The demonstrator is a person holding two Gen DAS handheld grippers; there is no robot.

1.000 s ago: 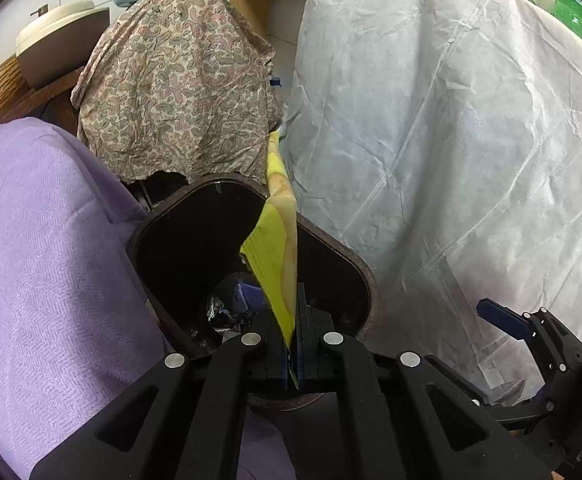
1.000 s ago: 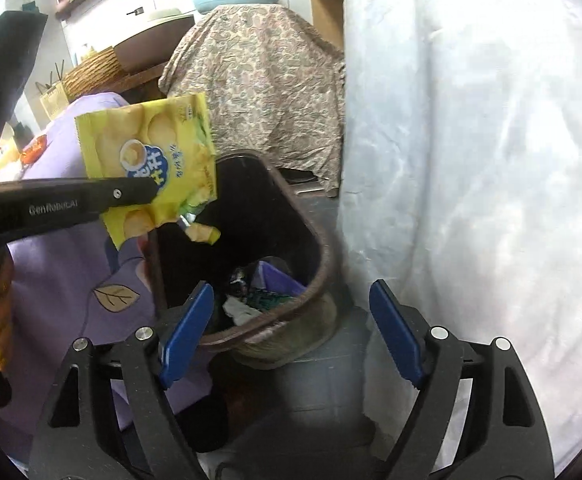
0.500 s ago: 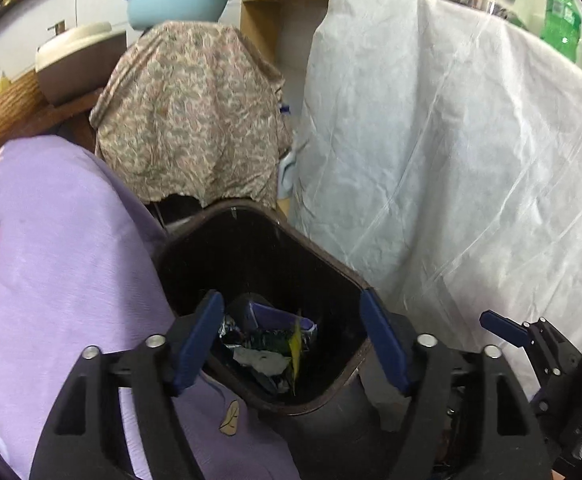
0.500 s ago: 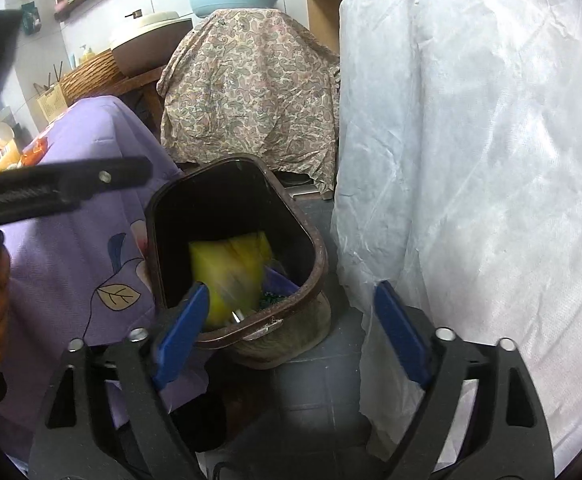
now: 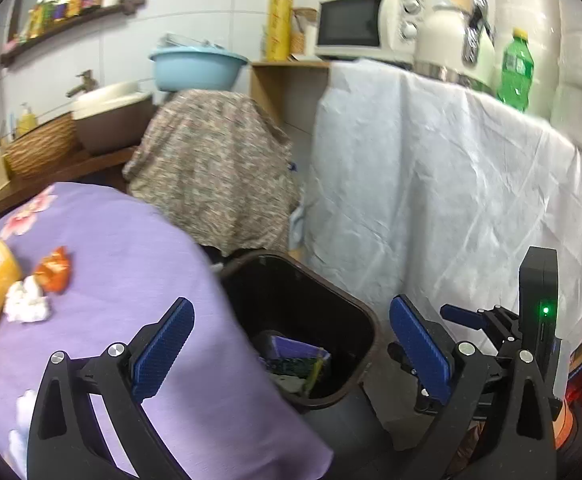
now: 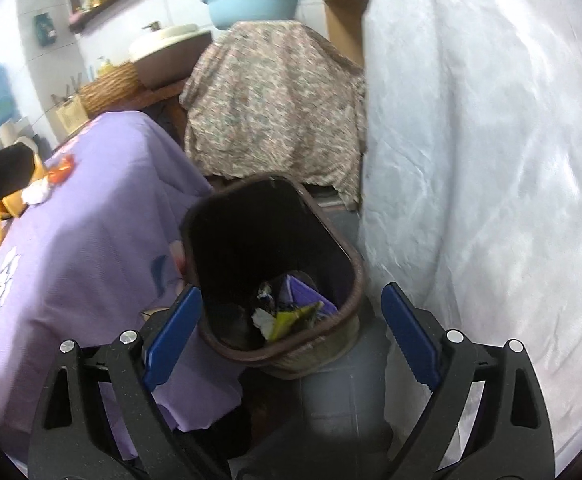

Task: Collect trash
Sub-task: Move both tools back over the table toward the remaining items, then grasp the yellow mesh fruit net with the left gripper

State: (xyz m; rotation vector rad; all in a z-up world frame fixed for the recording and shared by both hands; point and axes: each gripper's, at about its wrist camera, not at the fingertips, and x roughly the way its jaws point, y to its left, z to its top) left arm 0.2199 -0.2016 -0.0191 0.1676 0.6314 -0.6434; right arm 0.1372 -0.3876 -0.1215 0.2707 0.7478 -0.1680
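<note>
Brown bin [image 6: 275, 276]: one; both tools, left [image 5: 291, 354] and right [image 6: 293, 340], spread wide, gripping nothing

Dark brown bin [image 6: 343, 256] on floor beside worktop, yellow wrapper [image 6: 291, 316] inside, orange wrapper [image 5: 53, 270] and white crumpled tissue [image 5: 27, 302] on worktop

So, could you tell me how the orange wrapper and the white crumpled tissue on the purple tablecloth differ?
The orange wrapper is bright orange with printed markings; the white crumpled tissue is plain white. The wrapper looks glossy and creased, the tissue soft and balled up. The wrapper lies farther back on the purple tablecloth, the tissue nearer the left gripper. Both are small, lie side by side, and are not yet in the bin.
</note>
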